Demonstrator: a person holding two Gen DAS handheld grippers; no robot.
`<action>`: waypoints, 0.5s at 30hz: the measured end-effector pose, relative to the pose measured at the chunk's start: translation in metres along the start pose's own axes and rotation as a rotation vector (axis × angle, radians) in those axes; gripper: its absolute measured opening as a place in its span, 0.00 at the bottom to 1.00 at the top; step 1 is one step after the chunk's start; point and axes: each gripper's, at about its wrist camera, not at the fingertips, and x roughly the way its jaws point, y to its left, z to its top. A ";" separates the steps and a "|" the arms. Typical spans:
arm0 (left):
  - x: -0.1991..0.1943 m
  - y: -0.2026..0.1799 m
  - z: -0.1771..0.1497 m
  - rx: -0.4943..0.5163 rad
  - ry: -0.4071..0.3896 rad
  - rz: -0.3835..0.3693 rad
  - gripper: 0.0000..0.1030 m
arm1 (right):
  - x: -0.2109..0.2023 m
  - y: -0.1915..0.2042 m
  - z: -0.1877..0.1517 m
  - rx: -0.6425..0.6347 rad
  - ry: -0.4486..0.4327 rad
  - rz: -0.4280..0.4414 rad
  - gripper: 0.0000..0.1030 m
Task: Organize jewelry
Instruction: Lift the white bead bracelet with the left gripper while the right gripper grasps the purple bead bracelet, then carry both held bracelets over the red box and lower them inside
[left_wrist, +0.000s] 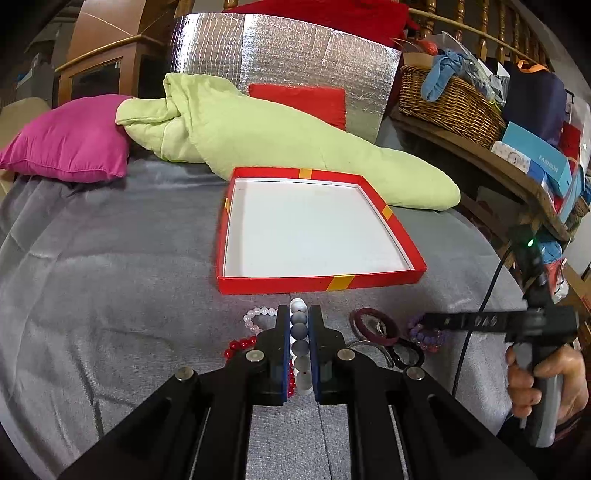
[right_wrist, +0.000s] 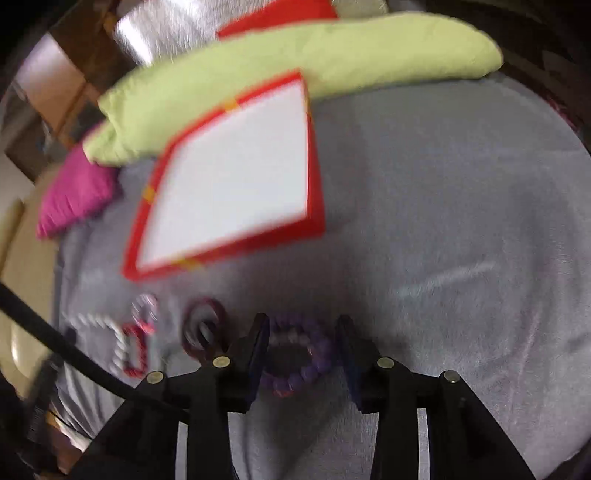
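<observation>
In the left wrist view my left gripper (left_wrist: 298, 314) is shut on a bracelet of grey and white beads (left_wrist: 299, 347), just in front of the red box (left_wrist: 317, 282) with a white inside. On the grey cover lie a pink bead bracelet (left_wrist: 255, 317), a red bead bracelet (left_wrist: 240, 345), a maroon bangle (left_wrist: 373, 326) and a purple bead bracelet (left_wrist: 424, 334). The right wrist view is blurred. There my right gripper (right_wrist: 301, 332) stands open over the purple bead bracelet (right_wrist: 317, 354), which lies between its fingers with no pad visibly pressing on it.
A light green quilt (left_wrist: 295, 147) and a pink pillow (left_wrist: 70, 140) lie behind the box, with a silver foil panel (left_wrist: 288, 55) further back. A wicker basket (left_wrist: 443, 107) and boxes crowd a wooden shelf at the right. A person's hand (left_wrist: 546, 380) holds the right gripper's handle.
</observation>
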 end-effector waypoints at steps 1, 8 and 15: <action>-0.001 0.001 0.000 -0.002 -0.003 0.000 0.10 | -0.002 0.000 -0.001 -0.014 -0.019 -0.017 0.10; -0.008 0.011 0.003 -0.029 -0.025 -0.016 0.10 | -0.035 -0.004 0.003 0.020 -0.187 0.085 0.10; -0.012 0.019 0.018 -0.043 -0.059 -0.127 0.10 | -0.063 0.008 0.016 0.009 -0.342 0.214 0.10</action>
